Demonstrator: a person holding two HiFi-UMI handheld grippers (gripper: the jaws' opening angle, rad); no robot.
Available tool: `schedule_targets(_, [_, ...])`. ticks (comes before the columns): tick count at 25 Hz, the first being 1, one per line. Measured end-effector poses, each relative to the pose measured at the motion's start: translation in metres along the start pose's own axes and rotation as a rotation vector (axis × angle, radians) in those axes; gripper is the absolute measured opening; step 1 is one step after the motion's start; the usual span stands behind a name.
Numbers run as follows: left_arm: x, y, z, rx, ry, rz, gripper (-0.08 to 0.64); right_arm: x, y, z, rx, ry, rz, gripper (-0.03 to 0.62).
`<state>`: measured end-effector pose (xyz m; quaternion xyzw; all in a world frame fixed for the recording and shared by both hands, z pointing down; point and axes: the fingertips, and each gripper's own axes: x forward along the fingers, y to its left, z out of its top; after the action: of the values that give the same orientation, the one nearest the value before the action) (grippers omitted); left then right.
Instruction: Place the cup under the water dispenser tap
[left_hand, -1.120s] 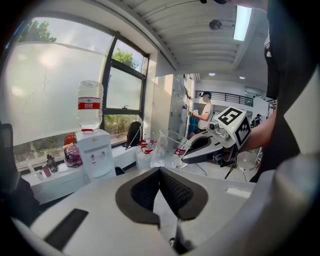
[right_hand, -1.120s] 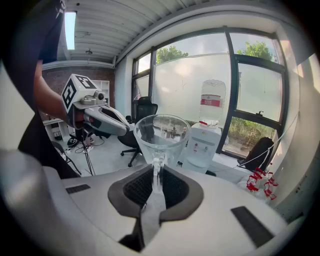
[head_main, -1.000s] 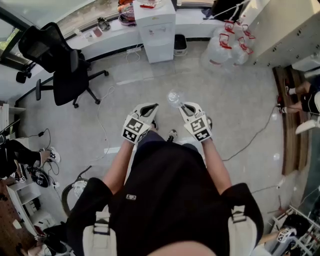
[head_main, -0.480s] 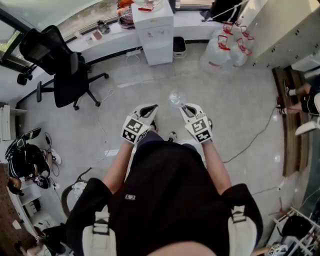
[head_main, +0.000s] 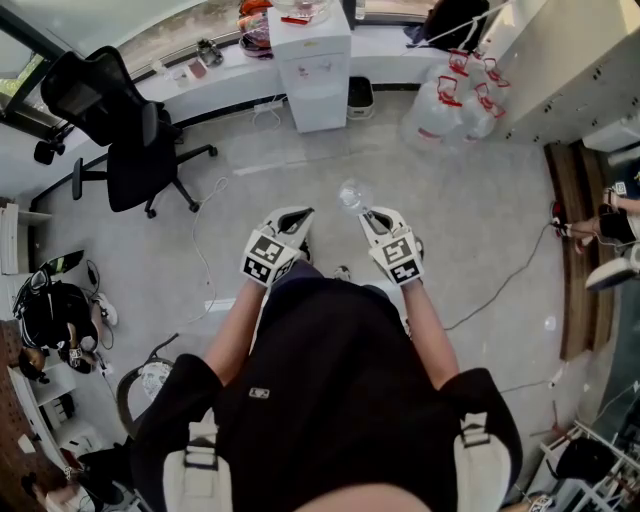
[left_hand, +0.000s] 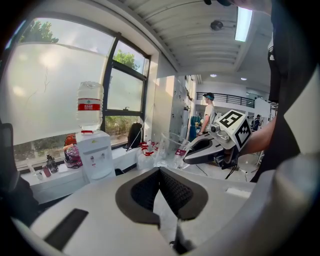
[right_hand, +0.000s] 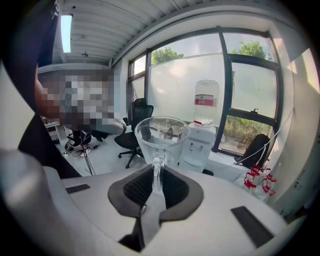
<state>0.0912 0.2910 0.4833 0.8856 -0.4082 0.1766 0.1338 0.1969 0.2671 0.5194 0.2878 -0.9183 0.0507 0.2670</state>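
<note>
While the person (head_main: 330, 400) is standing well short of the water dispenser (head_main: 312, 65), the head view is showing both grippers held out in front of the body over open floor (head_main: 270, 170). The right gripper (head_main: 365, 213) is carrying the clear cup (head_main: 350, 195), which is sitting well apart from the dispenser and not under its tap. The left gripper (head_main: 303, 213) is riding level with it, on the side of the cup towards the office chair (head_main: 115, 110), which is standing to the left of the dispenser. Spare water bottles (head_main: 455, 95) are lying to the dispenser's right.

In the left gripper view, the left gripper (left_hand: 159, 168) is showing its jaws pressed together with nothing between them. The dispenser (left_hand: 95, 155), with a bottle (left_hand: 90, 107) seated on top, is standing ahead and to the left; the cup (left_hand: 170, 149) and the right gripper (left_hand: 192, 154) are appearing to its right.

In the right gripper view, the right gripper (right_hand: 157, 172) is clamping its jaws on the near wall of the cup (right_hand: 160, 135), which is standing upright. The dispenser (right_hand: 197, 145) is showing just behind and right of the cup, well beyond it.
</note>
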Motion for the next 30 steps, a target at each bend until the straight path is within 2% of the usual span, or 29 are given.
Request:
schedule_targets(16, [0.017,0.042,0.004,-0.03,0.006,-0.015,-0.002,0.033,-0.021,0.016,-0.01,0.037,-0.013,0.02])
schedule_targets(30, [0.043,0.119,0.022,-0.044,0.001,-0.025,-0.002,0.093,-0.053,0.048,-0.02,0.068,-0.014,0.02])
